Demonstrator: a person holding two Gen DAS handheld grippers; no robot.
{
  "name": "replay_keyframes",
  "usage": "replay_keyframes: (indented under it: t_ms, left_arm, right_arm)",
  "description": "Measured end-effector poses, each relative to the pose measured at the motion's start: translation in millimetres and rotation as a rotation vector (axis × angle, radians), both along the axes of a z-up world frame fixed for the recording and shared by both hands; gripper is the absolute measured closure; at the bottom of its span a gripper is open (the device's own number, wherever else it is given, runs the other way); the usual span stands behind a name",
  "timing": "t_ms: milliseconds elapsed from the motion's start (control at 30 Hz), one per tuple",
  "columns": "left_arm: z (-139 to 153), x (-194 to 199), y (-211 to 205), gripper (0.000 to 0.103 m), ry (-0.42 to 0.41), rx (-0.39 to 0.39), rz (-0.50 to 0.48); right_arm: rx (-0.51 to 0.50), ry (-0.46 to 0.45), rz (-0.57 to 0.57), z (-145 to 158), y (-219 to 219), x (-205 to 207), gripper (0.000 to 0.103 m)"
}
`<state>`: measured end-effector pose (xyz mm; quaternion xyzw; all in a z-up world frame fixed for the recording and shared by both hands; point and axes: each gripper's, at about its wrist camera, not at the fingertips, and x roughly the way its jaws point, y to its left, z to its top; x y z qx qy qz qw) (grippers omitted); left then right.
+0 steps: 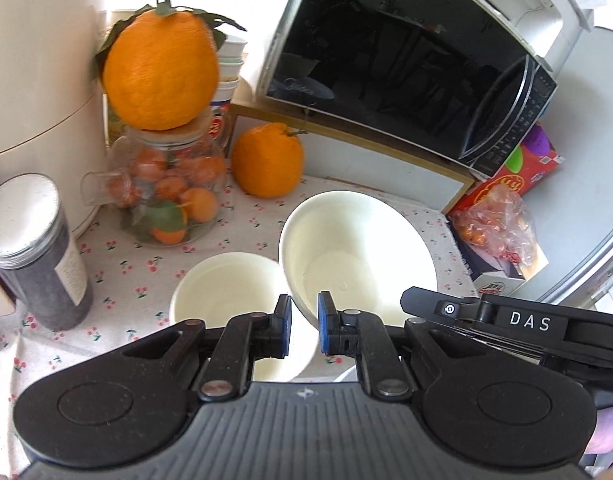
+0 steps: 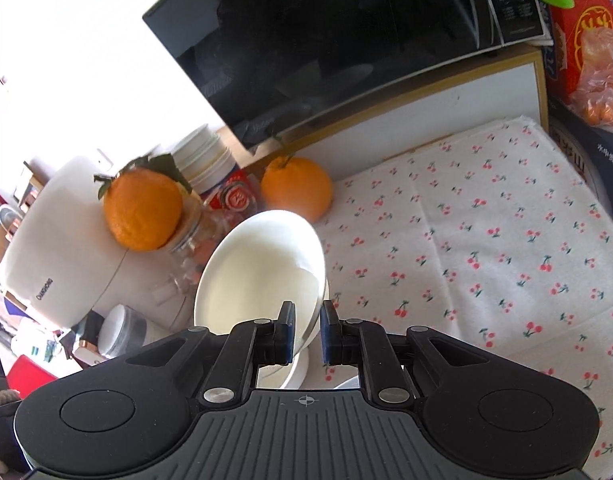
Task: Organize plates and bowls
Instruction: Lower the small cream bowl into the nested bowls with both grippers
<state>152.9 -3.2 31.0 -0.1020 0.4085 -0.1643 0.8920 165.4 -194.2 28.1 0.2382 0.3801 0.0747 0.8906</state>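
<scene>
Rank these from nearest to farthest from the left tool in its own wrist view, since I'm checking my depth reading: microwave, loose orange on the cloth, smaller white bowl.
1. Smaller white bowl, just ahead of the left tool, slightly left.
2. Loose orange, farther back on the cloth.
3. Microwave, behind, upper right.

Beyond the matt black plastic fingers of the left hand-held gripper, two bowls, the larger bowl and the smaller bowl, look smooth, cream and semi-gloss. They lie on a white woven cloth printed with cherries. Ahead left: clear glass jar and dimpled orange. Farther ahead: glossy black microwave door.
</scene>
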Motion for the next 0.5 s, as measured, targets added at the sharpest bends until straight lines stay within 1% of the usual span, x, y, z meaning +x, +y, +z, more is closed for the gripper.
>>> replay_keyframes:
  t_ms: [267,500]
  left_arm:
    - [-7.5,1.0,17.7,0.091,0.019,0.09,0.038]
    - [-16.5,5.2,22.3,0.091,0.056,0.154,0.051]
  right_arm:
    - [-0.007,0.042,0.046,-11.9,31.6,11.0,0.089]
    - [-0.039,0.107,0.053,-22.6,51.3,18.6,0.089]
